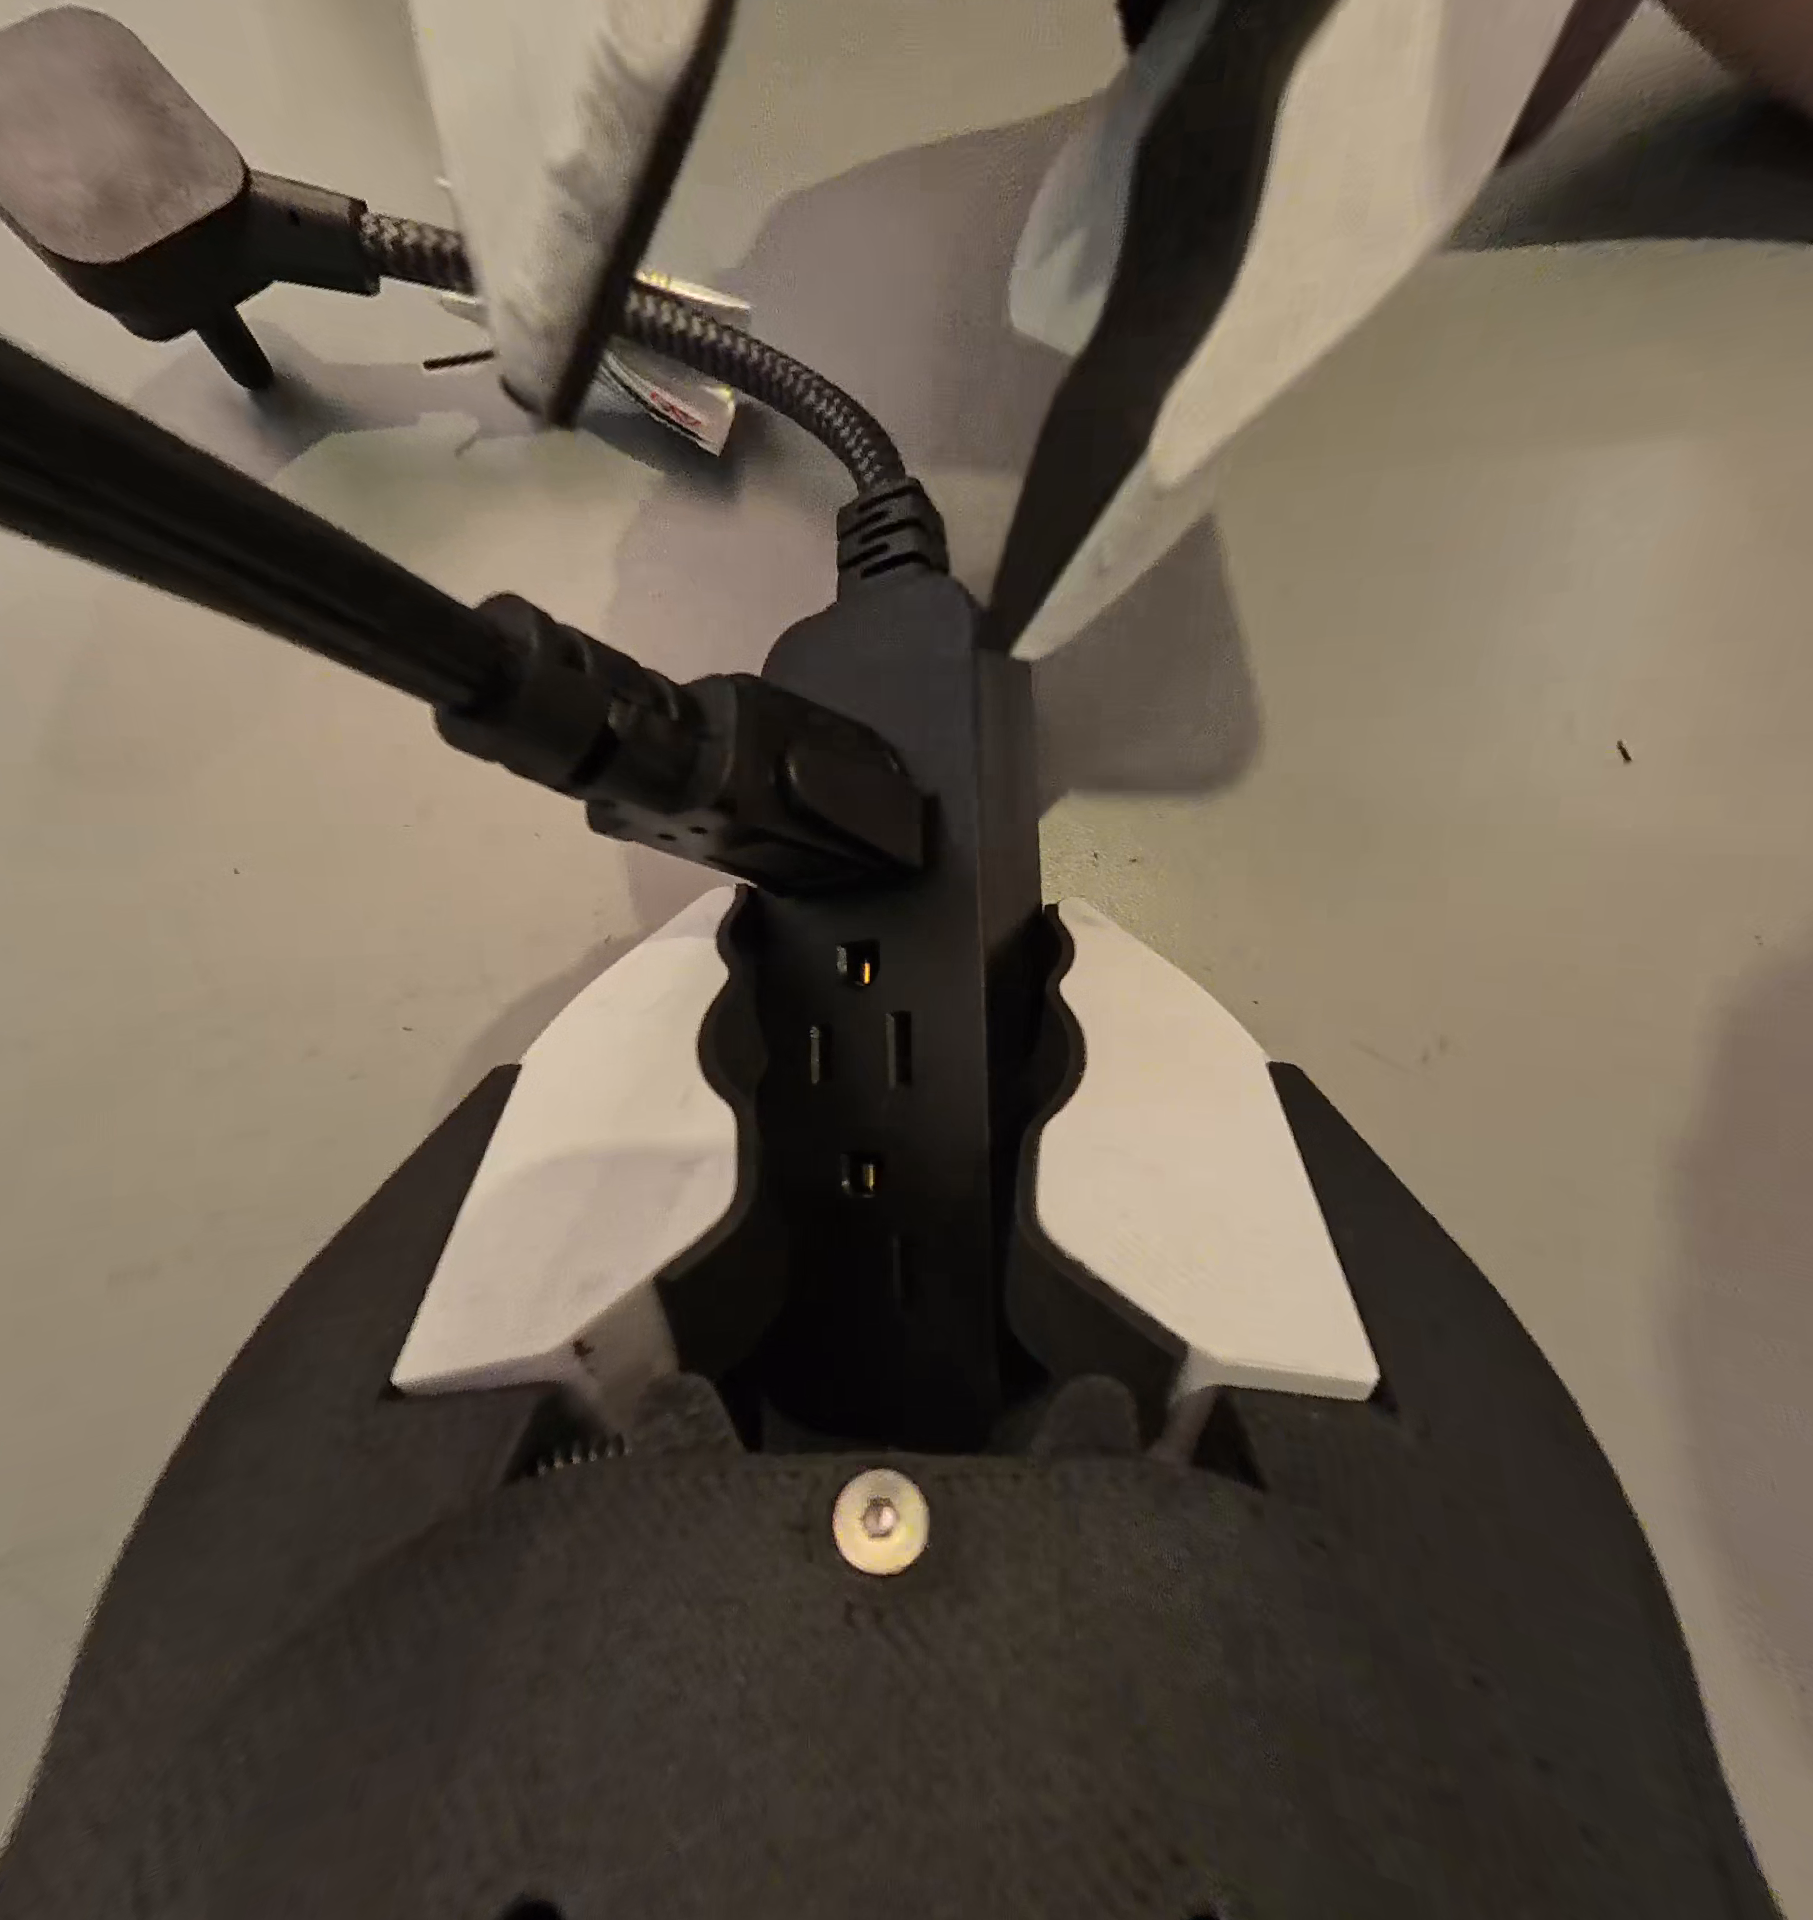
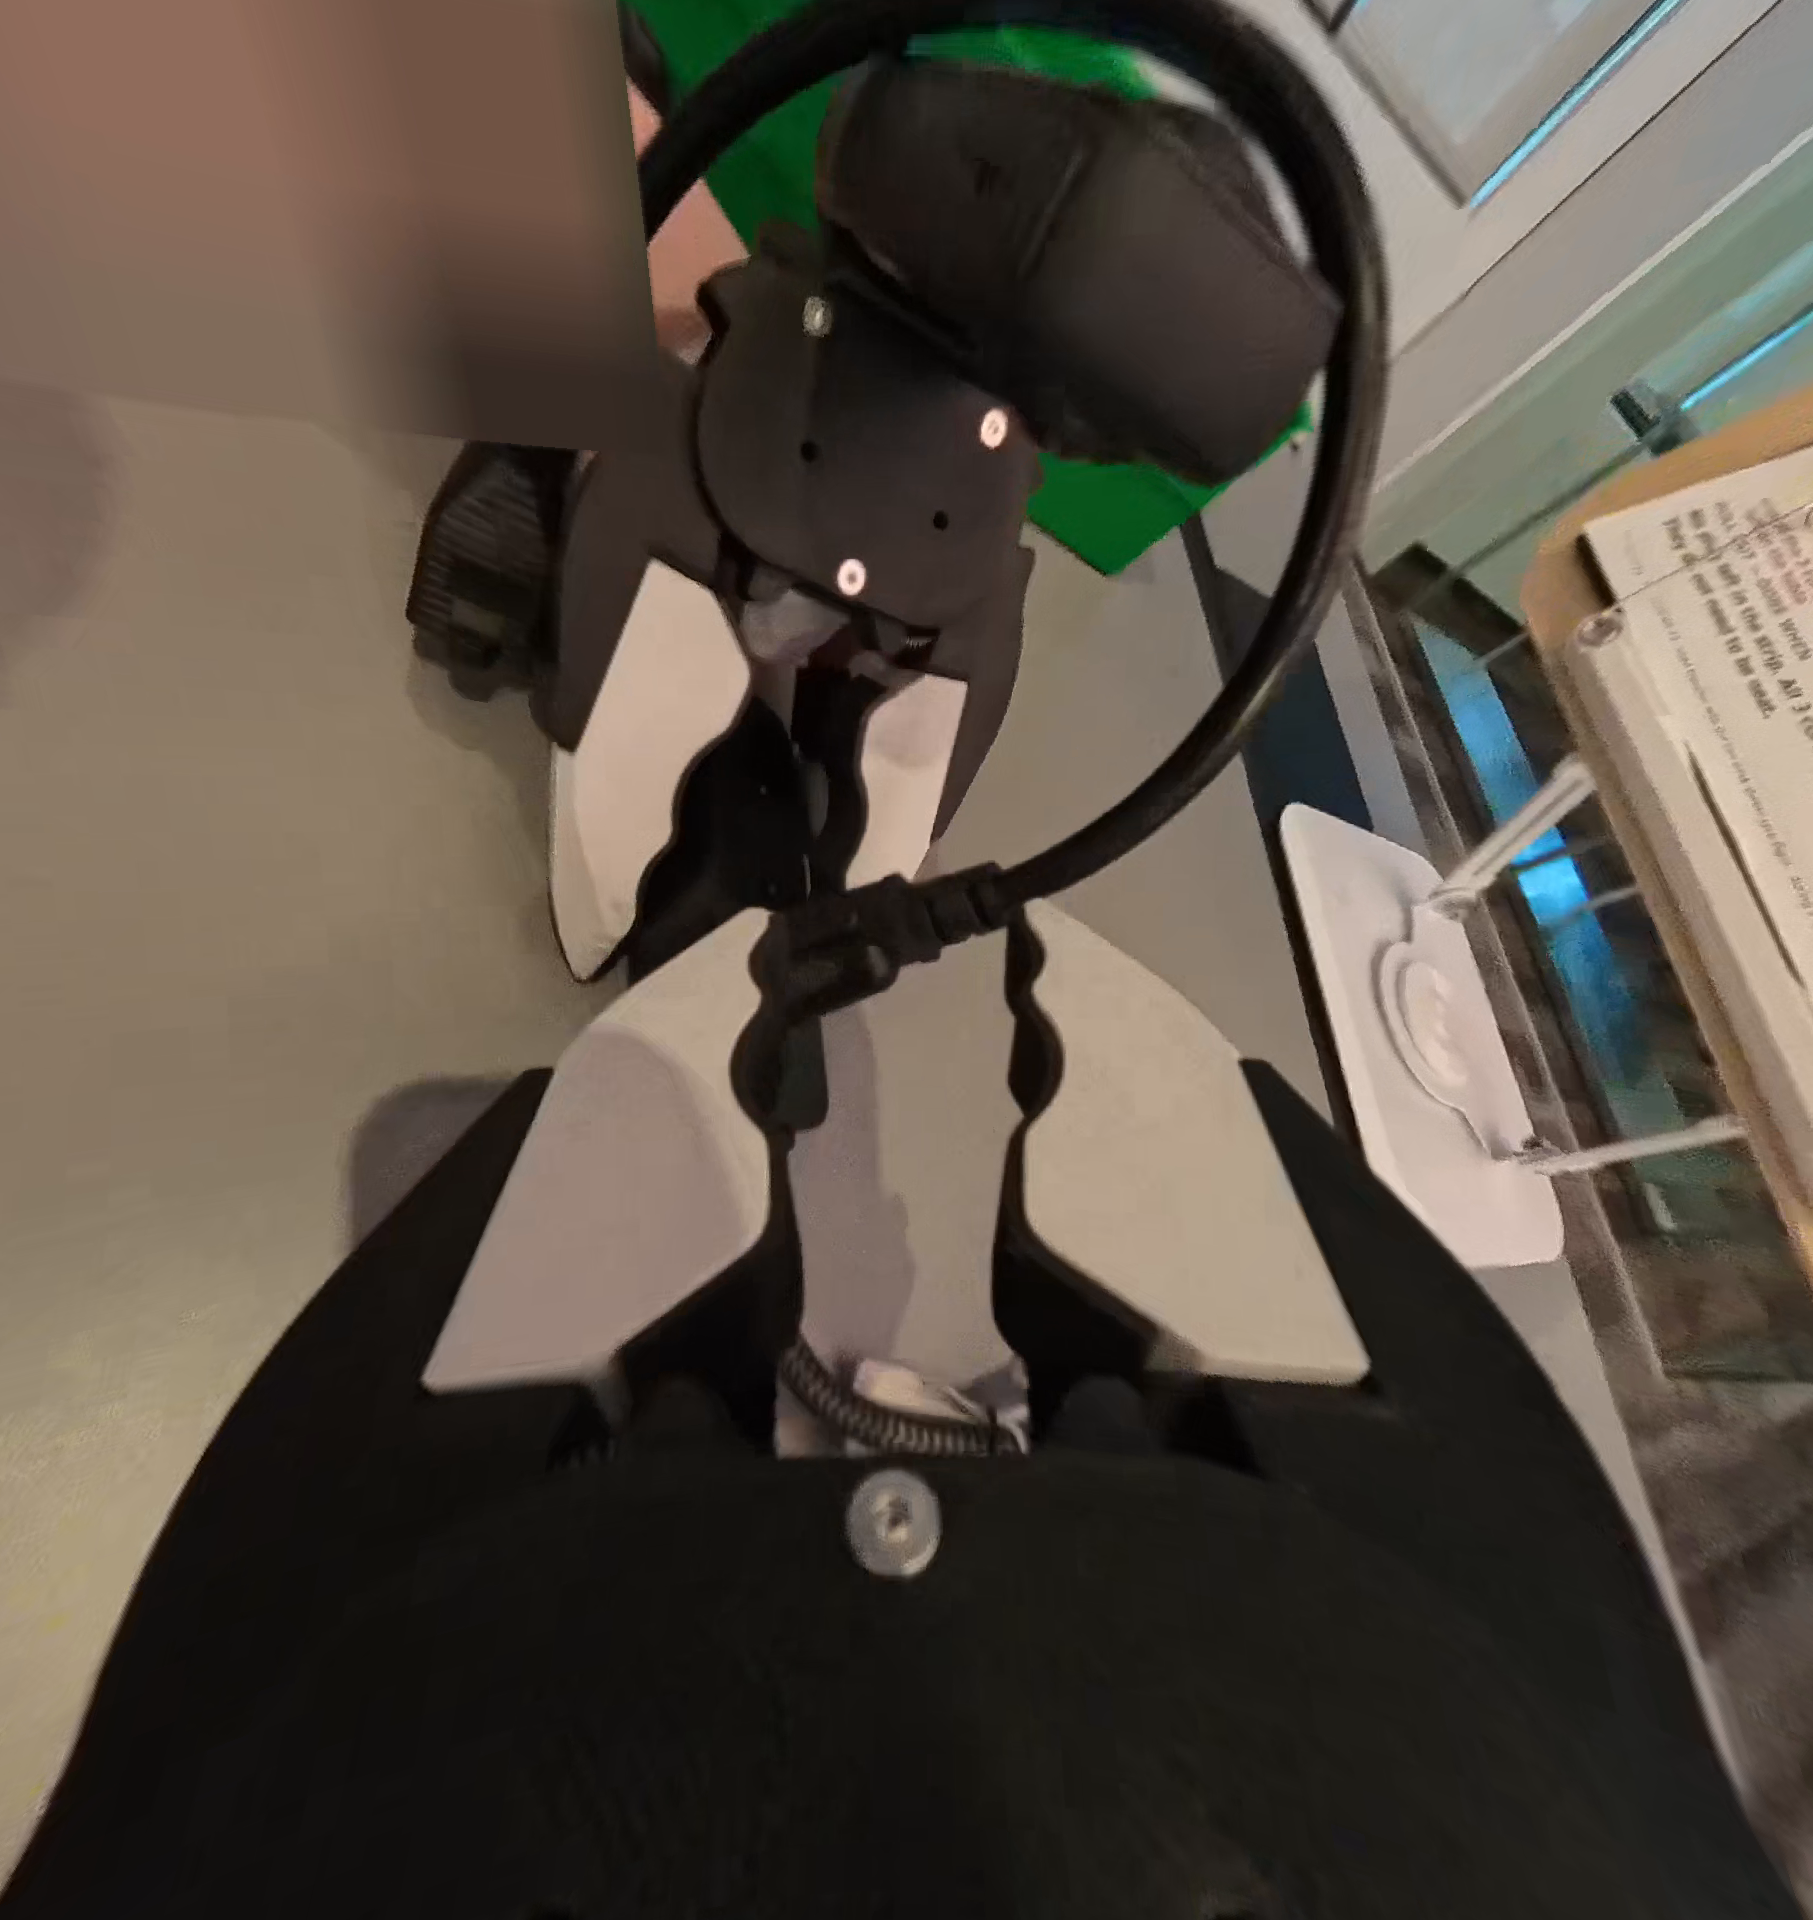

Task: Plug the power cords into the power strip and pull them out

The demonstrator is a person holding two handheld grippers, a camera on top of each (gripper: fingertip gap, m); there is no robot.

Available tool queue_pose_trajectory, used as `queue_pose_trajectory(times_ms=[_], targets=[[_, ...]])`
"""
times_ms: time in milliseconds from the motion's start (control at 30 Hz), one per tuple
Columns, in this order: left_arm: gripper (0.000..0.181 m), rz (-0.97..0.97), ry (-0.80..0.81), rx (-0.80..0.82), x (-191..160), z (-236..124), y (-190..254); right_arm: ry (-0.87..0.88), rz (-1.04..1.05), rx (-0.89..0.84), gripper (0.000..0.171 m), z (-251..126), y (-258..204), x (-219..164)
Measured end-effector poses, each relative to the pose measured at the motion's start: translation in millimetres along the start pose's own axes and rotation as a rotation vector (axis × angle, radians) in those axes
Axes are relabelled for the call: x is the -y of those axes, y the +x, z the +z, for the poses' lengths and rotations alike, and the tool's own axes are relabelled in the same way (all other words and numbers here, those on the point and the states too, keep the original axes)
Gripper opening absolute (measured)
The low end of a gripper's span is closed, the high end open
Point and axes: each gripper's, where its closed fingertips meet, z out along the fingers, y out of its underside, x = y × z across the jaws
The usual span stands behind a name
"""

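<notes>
Grey table (image 1: 1504,935) lies under both my tongs. My left tongs (image 1: 886,935) are clamped on the black strip (image 1: 902,1039), which sticks out ahead of their tips. My right tongs (image 1: 808,499) stand spread apart over the strip's far end, touching nothing. One black plug (image 1: 777,800) sits in the strip just ahead of my left tips; its cord (image 1: 206,520) runs off left. Two sockets between my left fingers (image 1: 590,1143) are bare.

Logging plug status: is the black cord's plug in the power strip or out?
In: the plug sits flush on the power strip, no prongs showing.
</notes>
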Motion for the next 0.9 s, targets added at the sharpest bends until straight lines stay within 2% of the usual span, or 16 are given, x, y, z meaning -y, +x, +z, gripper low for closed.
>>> queue_pose_trajectory(times_ms=[100,167,300,433,600,900], targets=[[0.050,-0.021,0.002,-0.017,0,-1,1,-0.163,-0.102,-0.059,0.043,3,0,-20],[0.050,-0.006,0.001,-0.008,0,-1,1,-0.174,-0.055,-0.035,0.045,6,-1,-19],[0.050,0.026,0.003,-0.004,-1,0,3,-0.221,-0.063,0.012,0.060,7,0,-15],[0.050,0.047,0.011,-0.007,0,0,3,-0.277,-0.054,0.012,0.092,10,5,-18],[0.050,0.049,0.010,-0.012,0,0,5,-0.216,-0.032,-0.009,0.088,10,15,-7],[0.049,0.076,0.005,-0.046,1,2,13,-0.306,-0.071,0.073,0.089,17,5,-13]])
